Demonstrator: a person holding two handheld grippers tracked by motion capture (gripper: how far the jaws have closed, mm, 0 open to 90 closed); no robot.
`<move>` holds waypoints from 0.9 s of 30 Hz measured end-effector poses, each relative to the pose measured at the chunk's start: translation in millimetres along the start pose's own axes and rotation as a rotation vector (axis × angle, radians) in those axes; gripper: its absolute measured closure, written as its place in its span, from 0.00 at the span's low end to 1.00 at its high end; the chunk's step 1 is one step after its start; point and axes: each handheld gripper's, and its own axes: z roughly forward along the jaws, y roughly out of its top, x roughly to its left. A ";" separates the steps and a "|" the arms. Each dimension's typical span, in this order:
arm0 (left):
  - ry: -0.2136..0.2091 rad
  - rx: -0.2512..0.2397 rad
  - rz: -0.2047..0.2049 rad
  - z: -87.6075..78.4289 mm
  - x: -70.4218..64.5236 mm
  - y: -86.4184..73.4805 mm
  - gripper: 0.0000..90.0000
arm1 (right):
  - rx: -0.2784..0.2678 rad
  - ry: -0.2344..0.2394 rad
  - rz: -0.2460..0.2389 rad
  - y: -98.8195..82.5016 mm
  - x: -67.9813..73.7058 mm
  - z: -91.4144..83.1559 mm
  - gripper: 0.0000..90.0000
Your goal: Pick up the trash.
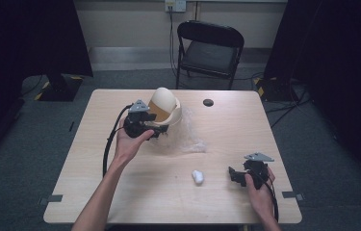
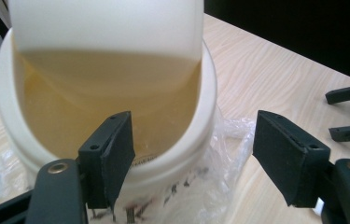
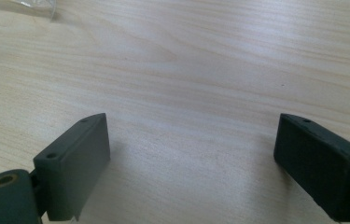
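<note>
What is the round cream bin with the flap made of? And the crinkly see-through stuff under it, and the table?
The bin looks like smooth, slightly glossy plastic: even cream colour, soft shine, and light glows amber through its flap. The crinkly stuff seems to be thin clear plastic film, wrinkled with bright glints, probably a bag. The table shows pale wood grain with a flat matte surface; real wood or printed laminate, hard to tell.

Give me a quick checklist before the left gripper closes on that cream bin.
1. Left gripper open: ok, jaws apart.
2. Bin lined up: not ok. One jaw is in front of its wall, the other is beside it, over the plastic bag.
3. Bag out of the grip: not ok, it bunches under the jaws.
4. Bin's swing lid shut: not ok, tipped inward.
5. Right gripper out of the way: ok, open over bare table.
6. White lump out of the way: ok, nearer the right gripper.
</note>
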 end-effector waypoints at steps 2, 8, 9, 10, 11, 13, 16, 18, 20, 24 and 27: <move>-0.007 -0.016 0.002 -5.0 -1.4 -1.7 0.33 | 0.000 0.000 0.000 0.0 0.0 0.0 0.11; -0.005 -0.018 0.023 -16.0 -10.6 -10.5 0.33 | 0.000 0.000 -0.001 0.0 -0.1 0.0 0.11; -0.005 -0.024 0.019 -17.4 -12.2 -12.0 0.33 | 0.000 0.000 -0.001 0.0 -0.1 0.0 0.11; -0.005 -0.024 0.019 -17.4 -12.2 -12.0 0.33 | 0.000 0.000 0.000 0.0 -0.1 0.0 0.11; -0.012 -0.033 0.014 -18.8 -12.9 -13.4 0.33 | 0.000 0.000 0.000 0.0 -0.1 0.0 0.11; -0.011 -0.033 0.010 -20.8 -14.9 -15.5 0.33 | 0.000 0.000 0.000 0.0 -0.1 0.0 0.11; -0.011 -0.024 0.011 -23.4 -18.6 -18.2 0.33 | 0.000 0.000 0.000 0.0 -0.1 0.0 0.11; -0.013 -0.014 0.009 -24.5 -22.3 -20.0 0.33 | 0.000 0.000 0.000 0.0 -0.1 0.0 0.11; -0.017 -0.006 0.005 -25.6 -25.8 -22.3 0.34 | 0.000 0.000 0.000 0.0 -0.1 0.0 0.11; -0.023 0.016 0.004 -25.6 -36.4 -30.6 0.34 | 0.000 0.000 -0.001 0.0 -0.1 0.0 0.11; -0.033 0.015 -0.001 -25.5 -41.5 -35.0 0.34 | 0.000 0.000 0.000 0.0 -0.1 0.0 0.11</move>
